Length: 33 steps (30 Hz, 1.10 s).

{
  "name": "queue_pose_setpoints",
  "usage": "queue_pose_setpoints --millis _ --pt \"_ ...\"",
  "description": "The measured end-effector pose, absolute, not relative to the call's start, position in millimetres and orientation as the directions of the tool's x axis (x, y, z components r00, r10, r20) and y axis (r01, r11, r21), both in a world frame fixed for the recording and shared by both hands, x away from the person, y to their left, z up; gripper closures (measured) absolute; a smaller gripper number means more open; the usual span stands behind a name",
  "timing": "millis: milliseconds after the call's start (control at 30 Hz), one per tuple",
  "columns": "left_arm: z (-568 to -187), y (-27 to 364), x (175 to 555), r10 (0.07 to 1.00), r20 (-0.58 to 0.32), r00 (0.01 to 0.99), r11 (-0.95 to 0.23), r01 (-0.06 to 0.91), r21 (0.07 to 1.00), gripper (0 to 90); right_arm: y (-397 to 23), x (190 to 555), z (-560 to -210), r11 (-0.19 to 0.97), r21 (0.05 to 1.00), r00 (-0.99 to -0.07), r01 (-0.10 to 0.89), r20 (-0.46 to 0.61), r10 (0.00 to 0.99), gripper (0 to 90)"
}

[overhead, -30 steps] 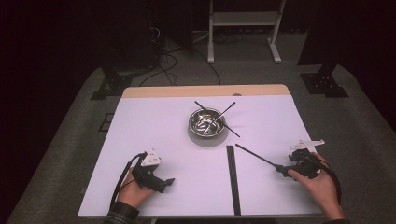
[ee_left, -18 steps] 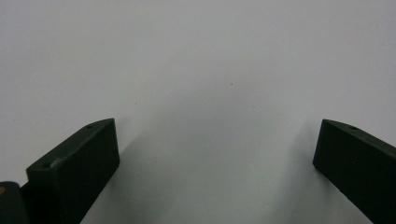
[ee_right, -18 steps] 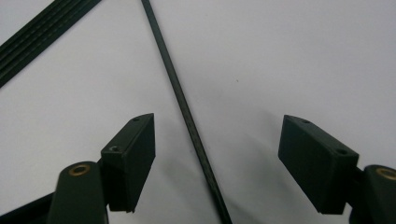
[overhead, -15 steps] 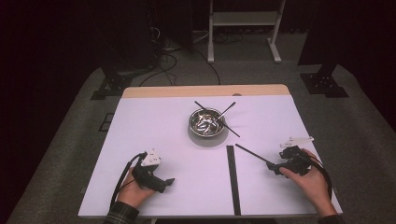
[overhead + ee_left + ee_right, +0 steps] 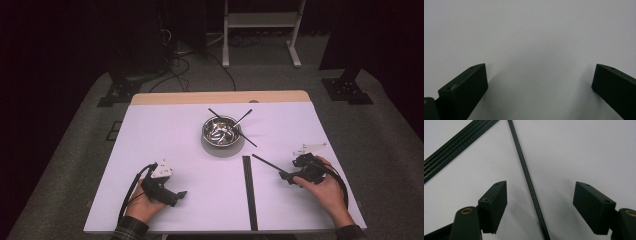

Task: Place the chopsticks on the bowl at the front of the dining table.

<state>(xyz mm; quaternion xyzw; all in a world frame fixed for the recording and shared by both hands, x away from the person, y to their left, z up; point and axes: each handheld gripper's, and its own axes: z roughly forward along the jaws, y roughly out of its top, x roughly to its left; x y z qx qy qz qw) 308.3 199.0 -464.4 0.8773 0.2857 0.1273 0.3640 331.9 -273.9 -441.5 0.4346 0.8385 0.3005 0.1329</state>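
Observation:
On the white table [image 5: 170,135], a steel bowl [image 5: 222,131] stands at mid-back with thin black sticks [image 5: 247,136] lying across it. A single thin black stick [image 5: 265,163] lies on the table at the right. My right gripper [image 5: 285,176] is at its near end. In the right gripper view the stick [image 5: 527,178] runs between the jaws, and my right gripper [image 5: 540,183] is open around it without touching it. At the front left my left gripper [image 5: 180,194] rests low. My left gripper [image 5: 540,65] is open over bare white table.
A flat black strip [image 5: 248,189] runs from mid-table to the front edge, between the two hands; it appears as a ribbed band [image 5: 456,147] in the right gripper view. Dark floor, cables and stand legs lie beyond the table's wooden back edge [image 5: 220,96].
My right gripper has slid left and slightly forward, up to the near end of the single stick. The left gripper, the bowl and the strip have stayed put.

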Motion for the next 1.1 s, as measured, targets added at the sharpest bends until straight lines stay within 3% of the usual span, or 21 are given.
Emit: queue_pose_setpoints --millis 833,1100 --pt "-464 199 308 0.594 0.015 0.804 -0.572 0.409 0.711 0.0 -258 344 -448 0.501 0.609 -0.646 0.615 0.024 0.763 25.9" --pt "-464 199 308 0.594 0.016 0.804 -0.572 0.408 0.711 0.0 -256 342 -450 0.526 0.607 -0.663 0.595 0.002 0.748 21.7"
